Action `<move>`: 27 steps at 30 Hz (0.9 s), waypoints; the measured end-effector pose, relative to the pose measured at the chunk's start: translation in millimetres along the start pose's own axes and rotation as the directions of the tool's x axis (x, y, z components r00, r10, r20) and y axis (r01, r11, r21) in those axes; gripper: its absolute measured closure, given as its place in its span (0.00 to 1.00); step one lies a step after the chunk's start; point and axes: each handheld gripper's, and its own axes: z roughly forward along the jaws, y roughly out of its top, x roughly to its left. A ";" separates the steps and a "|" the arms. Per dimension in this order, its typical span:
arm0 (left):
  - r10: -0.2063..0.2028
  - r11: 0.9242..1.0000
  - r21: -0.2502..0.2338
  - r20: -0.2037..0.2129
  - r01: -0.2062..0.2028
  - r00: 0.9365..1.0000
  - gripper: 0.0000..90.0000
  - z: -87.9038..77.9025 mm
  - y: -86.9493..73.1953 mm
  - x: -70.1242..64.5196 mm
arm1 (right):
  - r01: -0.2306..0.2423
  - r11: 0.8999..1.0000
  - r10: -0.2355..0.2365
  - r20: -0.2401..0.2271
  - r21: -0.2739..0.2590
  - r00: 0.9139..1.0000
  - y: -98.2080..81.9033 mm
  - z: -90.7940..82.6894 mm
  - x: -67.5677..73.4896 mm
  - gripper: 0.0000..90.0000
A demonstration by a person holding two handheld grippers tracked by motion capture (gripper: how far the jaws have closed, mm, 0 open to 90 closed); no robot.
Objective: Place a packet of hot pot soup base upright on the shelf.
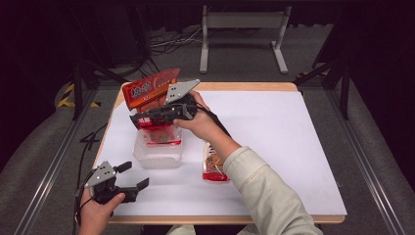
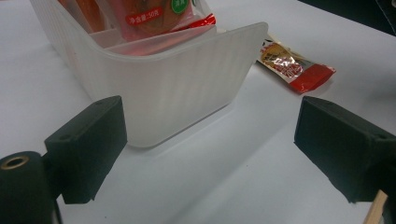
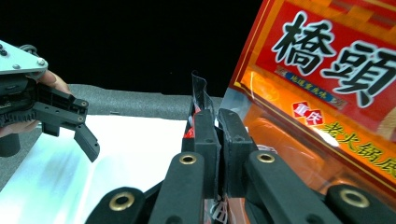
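Can't really see how deep the snack packet (image 1: 159,128) pinched in the right gripper (image 3: 217,122) sits in the clear bin (image 2: 177,88), since the jaws and hand cover its top. The big red pouch (image 3: 327,88) beside those jaws is cut off at the frame edge. The small sachet (image 1: 213,169) is half under the sleeve, print too tiny to read.

- High view: the table (image 1: 274,147) is brightly and evenly lit from above; the room around it falls off to near black. The picture is soft and grainy.
- Left gripper view: glare on the packet (image 2: 295,65); soft shadow under the tub (image 2: 177,93); near jaws blurred.
- Right gripper view: black background, glossy sheen on the bag (image 3: 327,88).
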 end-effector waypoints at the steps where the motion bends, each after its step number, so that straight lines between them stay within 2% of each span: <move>1: 0.000 1.000 0.000 0.000 0.000 1.000 0.11 0.0 0.0 0.0 | 0.000 1.000 0.000 0.000 0.000 1.000 0.0 0.0 0.0 0.98; 8: 0.000 1.000 -0.002 -0.001 0.000 1.000 0.11 -0.3 -0.2 0.3 | -0.019 0.999 0.019 -0.003 0.026 1.000 -9.2 4.4 1.5 0.97; 25: -0.001 1.000 0.005 -0.003 0.001 1.000 0.11 0.0 -0.7 0.4 | -0.056 0.998 0.056 0.004 0.009 0.998 -20.2 -0.1 4.3 0.97; 26: -0.001 1.000 0.005 -0.003 0.001 1.000 0.11 0.1 -0.7 0.4 | -0.059 0.998 0.059 0.004 0.014 0.998 -21.0 0.3 4.4 0.97; 27: -0.002 1.000 0.003 -0.003 0.002 1.000 0.11 0.3 -0.9 0.4 | -0.055 0.997 0.055 0.014 0.045 0.998 -22.8 2.1 4.8 0.97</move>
